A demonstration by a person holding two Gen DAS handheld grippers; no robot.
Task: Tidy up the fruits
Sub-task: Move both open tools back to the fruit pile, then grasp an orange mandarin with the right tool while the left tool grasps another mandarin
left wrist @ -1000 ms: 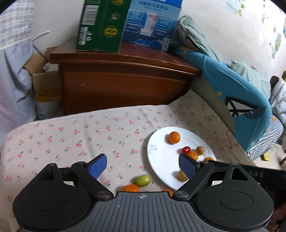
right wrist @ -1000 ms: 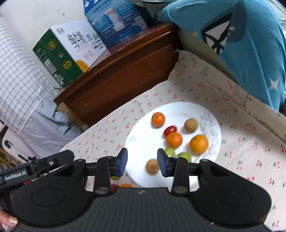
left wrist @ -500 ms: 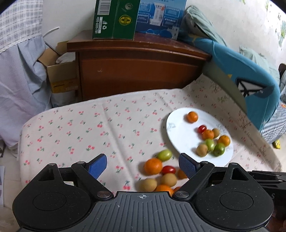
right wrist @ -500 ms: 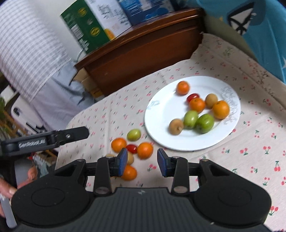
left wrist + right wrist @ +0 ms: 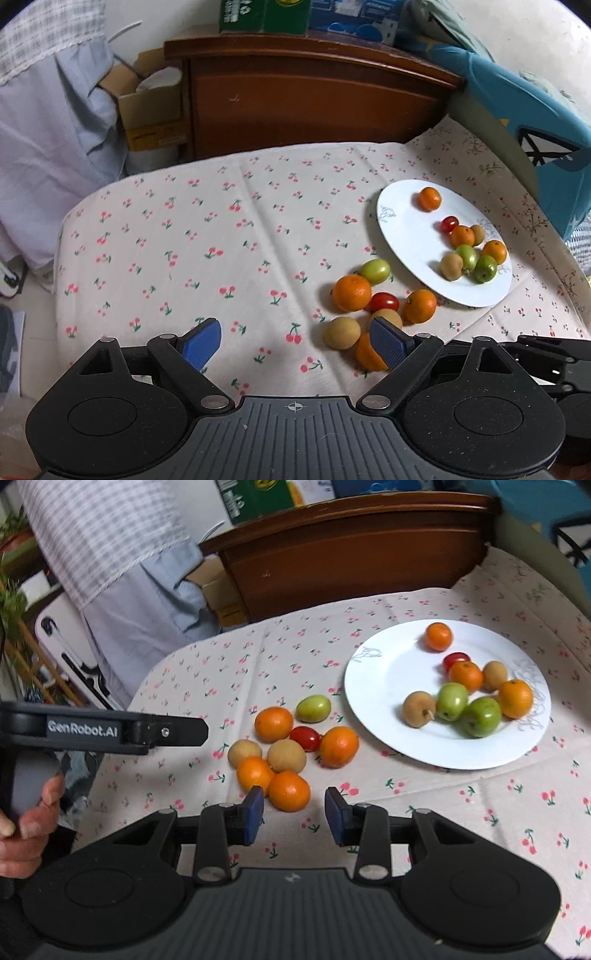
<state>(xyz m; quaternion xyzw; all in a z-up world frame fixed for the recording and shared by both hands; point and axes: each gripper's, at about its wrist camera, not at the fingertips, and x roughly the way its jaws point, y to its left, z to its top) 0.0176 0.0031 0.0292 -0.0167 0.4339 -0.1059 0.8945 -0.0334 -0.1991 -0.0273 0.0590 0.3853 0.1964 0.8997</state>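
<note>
A white plate (image 5: 410, 236) (image 5: 384, 672) on the cherry-print cloth holds several small fruits: oranges, green ones, brown ones and a cherry tomato. A loose pile lies on the cloth left of it: oranges (image 5: 289, 790), brown fruits (image 5: 286, 755), a cherry tomato (image 5: 306, 737) and a green fruit (image 5: 314, 708). My left gripper (image 5: 295, 341) is open and empty, its right finger just in front of the pile. My right gripper (image 5: 294, 814) is open and empty, just behind the nearest orange. The left gripper's side also shows in the right wrist view (image 5: 110, 731).
A dark wooden cabinet (image 5: 314, 96) with cardboard boxes on top stands behind the table. A blue cushion (image 5: 524, 122) lies at the right. A cardboard box (image 5: 151, 110) and hanging cloth are at the left. The cloth's left half (image 5: 166, 240) is bare.
Both grippers have pulled back and up from the plate. The loose fruit pile on the cloth has come into view. Both stay open and empty.
</note>
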